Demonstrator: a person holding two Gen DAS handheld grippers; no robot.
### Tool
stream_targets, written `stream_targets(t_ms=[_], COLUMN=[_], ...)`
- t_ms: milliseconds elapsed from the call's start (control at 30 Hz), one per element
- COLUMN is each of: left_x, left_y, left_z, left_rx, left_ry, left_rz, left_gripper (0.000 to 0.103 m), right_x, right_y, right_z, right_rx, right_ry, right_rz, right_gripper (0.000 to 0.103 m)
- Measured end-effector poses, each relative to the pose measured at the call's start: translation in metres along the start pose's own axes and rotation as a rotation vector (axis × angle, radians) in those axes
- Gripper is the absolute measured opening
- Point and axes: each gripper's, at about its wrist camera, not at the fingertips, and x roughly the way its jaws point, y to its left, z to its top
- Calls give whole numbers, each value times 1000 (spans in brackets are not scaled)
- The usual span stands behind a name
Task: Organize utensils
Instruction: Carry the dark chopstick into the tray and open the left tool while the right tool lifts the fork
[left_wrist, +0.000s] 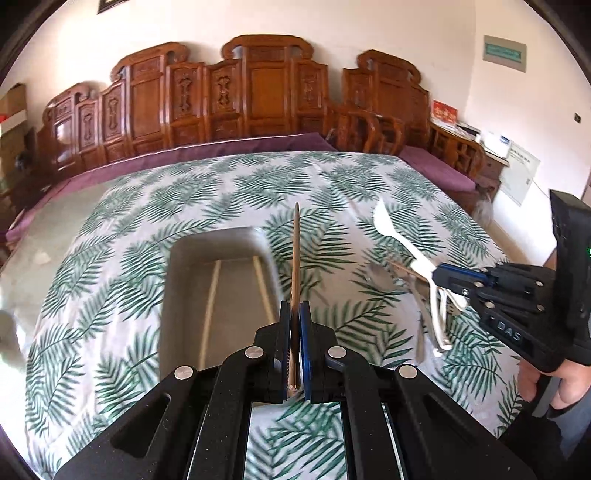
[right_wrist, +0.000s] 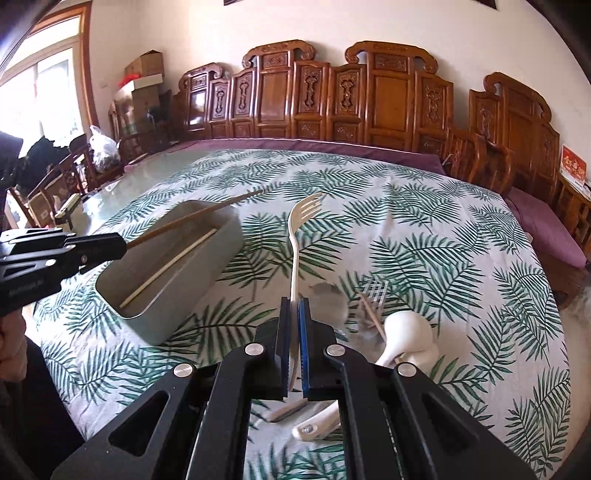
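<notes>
My left gripper (left_wrist: 294, 306) is shut on a brown wooden chopstick (left_wrist: 295, 258) and holds it above the right rim of a grey rectangular bin (left_wrist: 173, 295); the gripper also shows in the right wrist view (right_wrist: 123, 245). Two pale chopsticks (left_wrist: 210, 306) lie inside the bin. My right gripper (right_wrist: 293, 302) is shut on the handle of a white plastic fork (right_wrist: 295, 236), held above the cloth right of the bin (right_wrist: 207, 273). In the left wrist view the right gripper (left_wrist: 434, 275) holds that fork (left_wrist: 391, 229).
A white ladle-like spoon (right_wrist: 406, 332), a clear plastic fork (right_wrist: 375, 291), a thin stick and another white utensil (right_wrist: 314, 428) lie on the leaf-print tablecloth (right_wrist: 443, 229) under my right gripper. Carved wooden benches with purple cushions (right_wrist: 546, 221) ring the table.
</notes>
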Motion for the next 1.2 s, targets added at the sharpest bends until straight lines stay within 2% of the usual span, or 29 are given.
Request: stream_targets(t_ms=[233, 567, 800, 1100, 1167, 1200], left_x=[0, 27, 42, 44, 40, 39], left_y=[30, 55, 58, 61, 62, 62], left_z=[-7, -18, -20, -17, -14, -13], left_rx=[-43, -83, -84, -99, -101, -100], left_ry=[31, 116, 153, 154, 141, 136], left_rz=[38, 78, 91, 74, 72, 72], left_gripper=[4, 4, 4, 5, 8, 13], right_x=[1, 6, 10, 11, 10, 10], right_y=[31, 61, 62, 61, 62, 63], right_z=[-7, -14, -17, -14, -11, -10], right_rx=[-48, -94, -96, -79, -73, -68], right_ry=[16, 47, 59, 60, 59, 58], right_rz=[36, 80, 86, 97, 102, 110], right_gripper=[5, 5, 5, 5, 5, 5])
